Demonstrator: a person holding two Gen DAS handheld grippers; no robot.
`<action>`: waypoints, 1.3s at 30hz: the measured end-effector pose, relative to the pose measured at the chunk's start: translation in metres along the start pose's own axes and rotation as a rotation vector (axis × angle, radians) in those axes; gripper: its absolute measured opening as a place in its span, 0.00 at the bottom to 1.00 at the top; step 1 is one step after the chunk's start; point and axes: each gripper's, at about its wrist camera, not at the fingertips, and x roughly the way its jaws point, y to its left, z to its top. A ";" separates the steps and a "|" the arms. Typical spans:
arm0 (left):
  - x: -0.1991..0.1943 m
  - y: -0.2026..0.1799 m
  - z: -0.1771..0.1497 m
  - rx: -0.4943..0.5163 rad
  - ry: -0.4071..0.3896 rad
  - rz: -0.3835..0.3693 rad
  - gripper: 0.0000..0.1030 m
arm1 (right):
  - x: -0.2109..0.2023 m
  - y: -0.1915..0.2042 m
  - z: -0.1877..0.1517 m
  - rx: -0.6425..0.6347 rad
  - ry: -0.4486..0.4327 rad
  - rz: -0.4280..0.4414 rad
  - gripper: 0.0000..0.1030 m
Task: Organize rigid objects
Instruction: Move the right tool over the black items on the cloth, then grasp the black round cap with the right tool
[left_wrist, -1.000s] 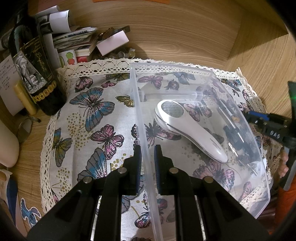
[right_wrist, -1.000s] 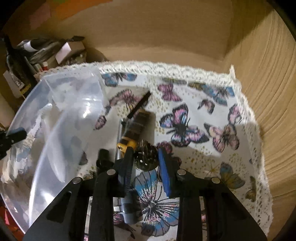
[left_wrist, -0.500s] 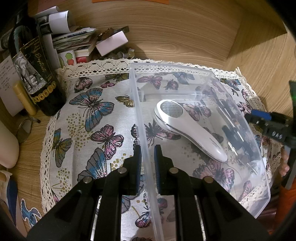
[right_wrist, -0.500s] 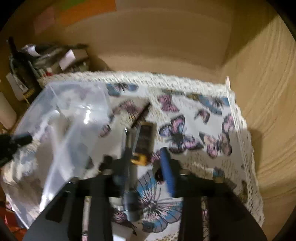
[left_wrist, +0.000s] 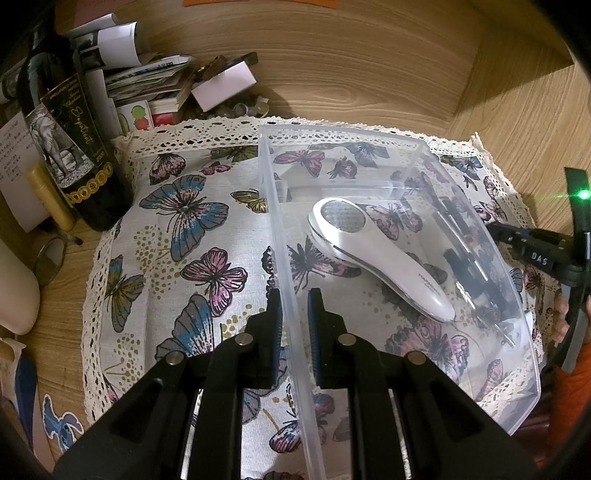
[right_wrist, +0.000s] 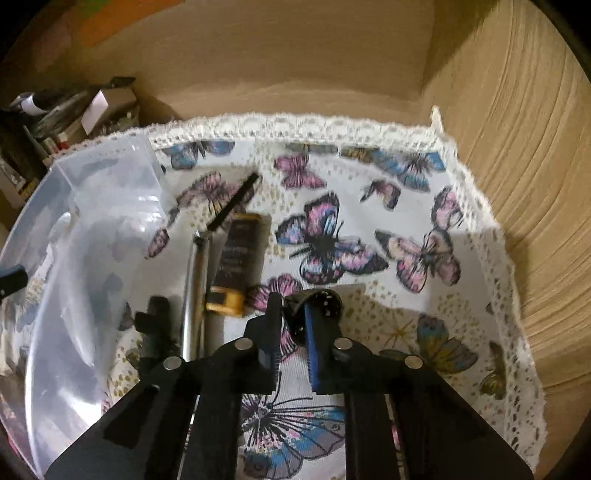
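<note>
On the butterfly cloth (left_wrist: 177, 229), a clear bin (left_wrist: 406, 155) holds a white handheld device (left_wrist: 380, 254); dark items behind its far wall blur. Left tool (left_wrist: 294, 295) clenches the bin's wall. Right tool (right_wrist: 293, 312) has just clamped a small dark round object (right_wrist: 325, 301), partly hidden.

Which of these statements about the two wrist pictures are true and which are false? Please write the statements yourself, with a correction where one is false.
1. The left gripper clamps the clear plastic bin's wall. True.
2. A white handheld lint shaver lies inside the bin. True.
3. The bin is empty. False: it holds the shaver.
4. The right gripper stands wide open. False: it is closed on a small dark round object.
5. The wine bottle lies on its side. False: it stands upright.
</note>
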 end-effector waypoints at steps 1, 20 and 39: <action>0.000 0.000 0.000 0.000 0.000 0.001 0.13 | -0.003 0.001 0.001 -0.003 -0.008 -0.002 0.09; 0.000 -0.001 0.000 -0.001 0.000 -0.001 0.13 | 0.012 -0.014 0.012 0.034 -0.002 -0.015 0.53; 0.000 0.000 -0.001 0.004 -0.002 -0.005 0.13 | -0.064 0.048 0.033 -0.124 -0.234 0.036 0.29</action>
